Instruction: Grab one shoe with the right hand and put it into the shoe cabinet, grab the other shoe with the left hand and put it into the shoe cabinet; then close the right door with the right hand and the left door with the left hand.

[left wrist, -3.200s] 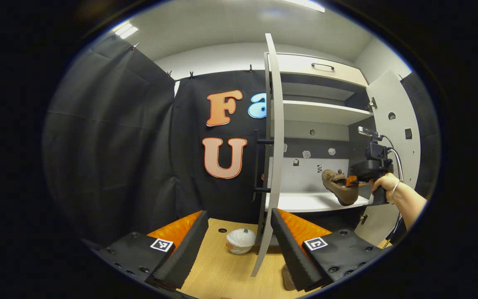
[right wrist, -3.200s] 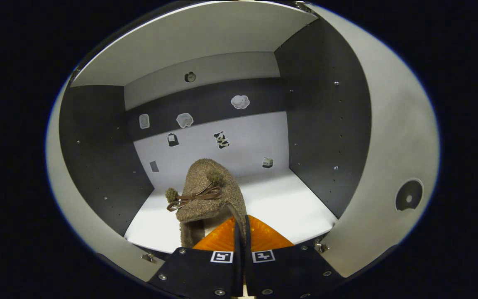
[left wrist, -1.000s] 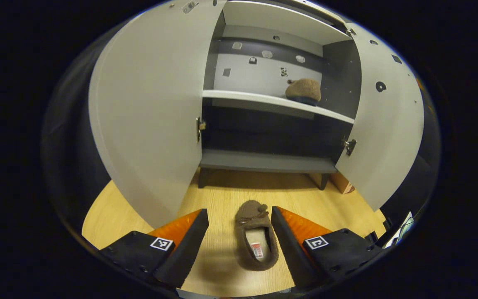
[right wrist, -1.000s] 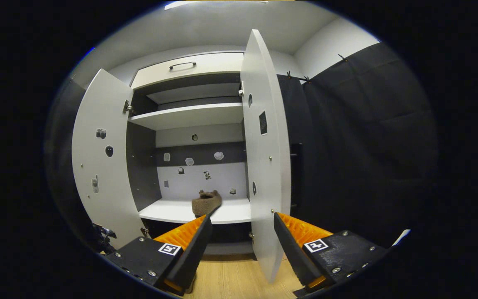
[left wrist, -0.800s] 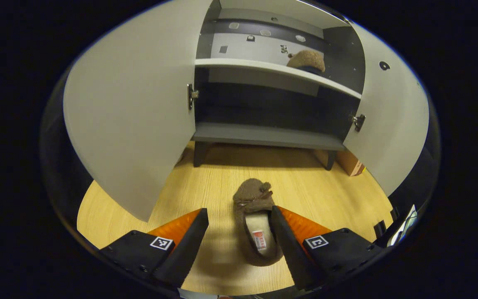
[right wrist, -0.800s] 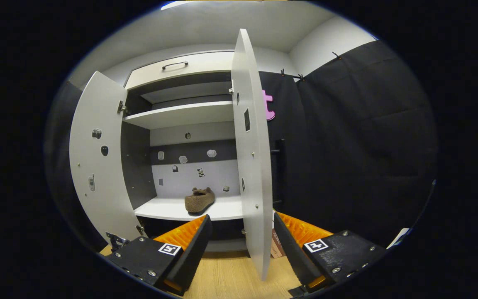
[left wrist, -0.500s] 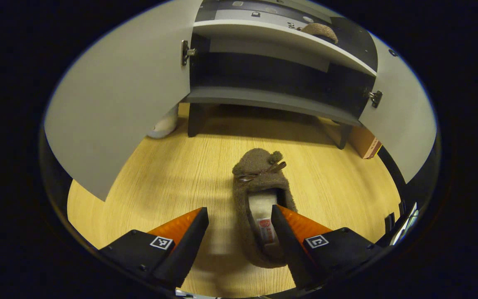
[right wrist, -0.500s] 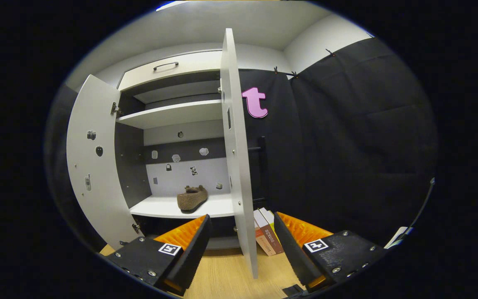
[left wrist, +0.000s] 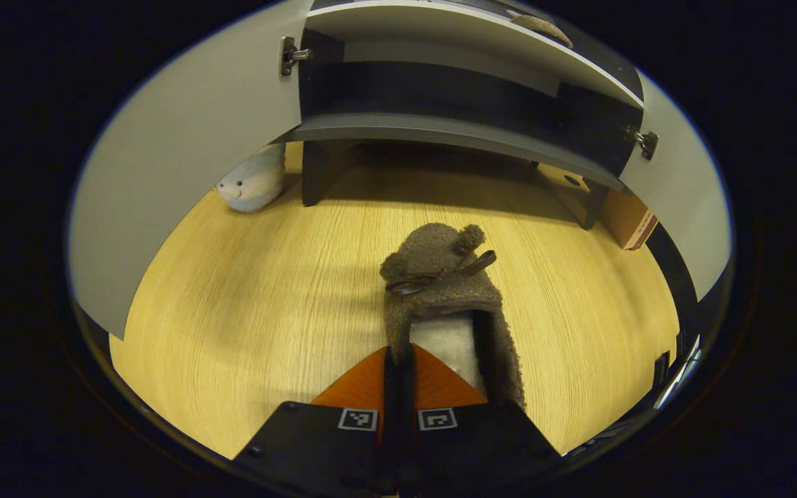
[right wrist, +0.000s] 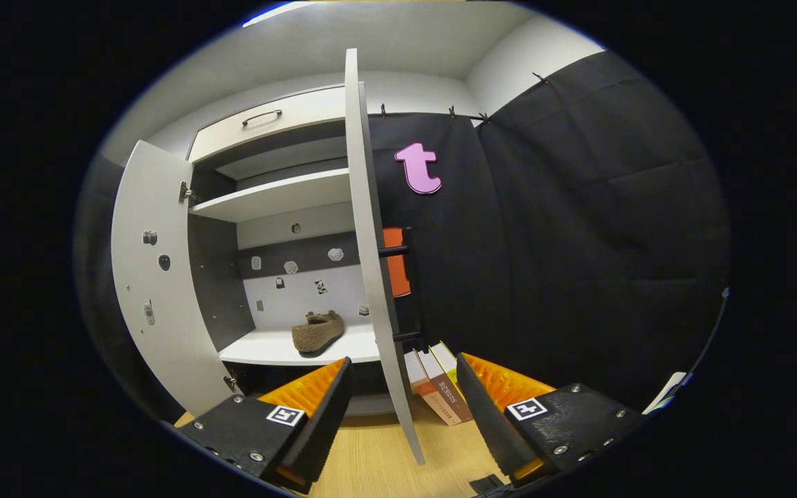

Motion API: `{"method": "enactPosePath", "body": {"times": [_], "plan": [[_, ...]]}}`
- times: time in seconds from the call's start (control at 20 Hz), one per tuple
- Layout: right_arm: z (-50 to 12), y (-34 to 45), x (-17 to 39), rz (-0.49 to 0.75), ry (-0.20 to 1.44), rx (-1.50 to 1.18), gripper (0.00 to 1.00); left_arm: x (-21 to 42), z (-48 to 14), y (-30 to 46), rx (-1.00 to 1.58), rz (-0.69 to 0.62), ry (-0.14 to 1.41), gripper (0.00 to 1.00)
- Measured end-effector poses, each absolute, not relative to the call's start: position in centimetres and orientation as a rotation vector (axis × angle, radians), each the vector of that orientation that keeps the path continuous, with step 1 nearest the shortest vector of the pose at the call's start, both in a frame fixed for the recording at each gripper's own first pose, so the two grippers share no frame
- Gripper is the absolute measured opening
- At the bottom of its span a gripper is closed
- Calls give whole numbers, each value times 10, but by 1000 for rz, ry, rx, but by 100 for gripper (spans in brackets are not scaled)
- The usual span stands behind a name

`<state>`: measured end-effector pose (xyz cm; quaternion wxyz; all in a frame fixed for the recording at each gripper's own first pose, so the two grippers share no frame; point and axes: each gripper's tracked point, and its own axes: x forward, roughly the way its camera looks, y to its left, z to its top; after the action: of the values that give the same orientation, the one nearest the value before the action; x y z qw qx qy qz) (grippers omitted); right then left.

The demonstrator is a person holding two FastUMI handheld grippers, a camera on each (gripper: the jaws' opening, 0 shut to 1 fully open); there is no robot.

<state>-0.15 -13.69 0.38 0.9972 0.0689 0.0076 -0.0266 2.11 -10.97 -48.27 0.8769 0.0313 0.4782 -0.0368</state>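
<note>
On the wooden floor (left wrist: 246, 290), the slipper (left wrist: 440, 290) is pinched by its left side wall in the closed left gripper (left wrist: 398, 363). The right gripper (right wrist: 402, 373) is held wide open, empty. Beyond, the other slipper (right wrist: 317, 332) is seen on the cabinet shelf (right wrist: 267, 349); book (right wrist: 440, 387) spines cannot be read.

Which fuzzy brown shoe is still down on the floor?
The shoe by the left gripper, lying on the wooden floor. The other shoe already sits on the cabinet's white shelf.
</note>
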Motion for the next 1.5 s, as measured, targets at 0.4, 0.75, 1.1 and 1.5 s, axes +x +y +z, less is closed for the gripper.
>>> {"method": "enactPosePath", "body": {"times": [0.4,0.75,1.1,1.5], "plan": [[-5,-146,6,19,22,102,90,8,-366,-139,-2,-129,966,7],[-18,-161,15,78,36,112,90,9,-241,-166,-27,-164,868,7],[-29,-192,19,66,48,131,90,76,-143,-193,-62,-180,741,7],[-36,-223,22,3,53,147,90,217,-56,-174,-42,-79,574,7]]}}
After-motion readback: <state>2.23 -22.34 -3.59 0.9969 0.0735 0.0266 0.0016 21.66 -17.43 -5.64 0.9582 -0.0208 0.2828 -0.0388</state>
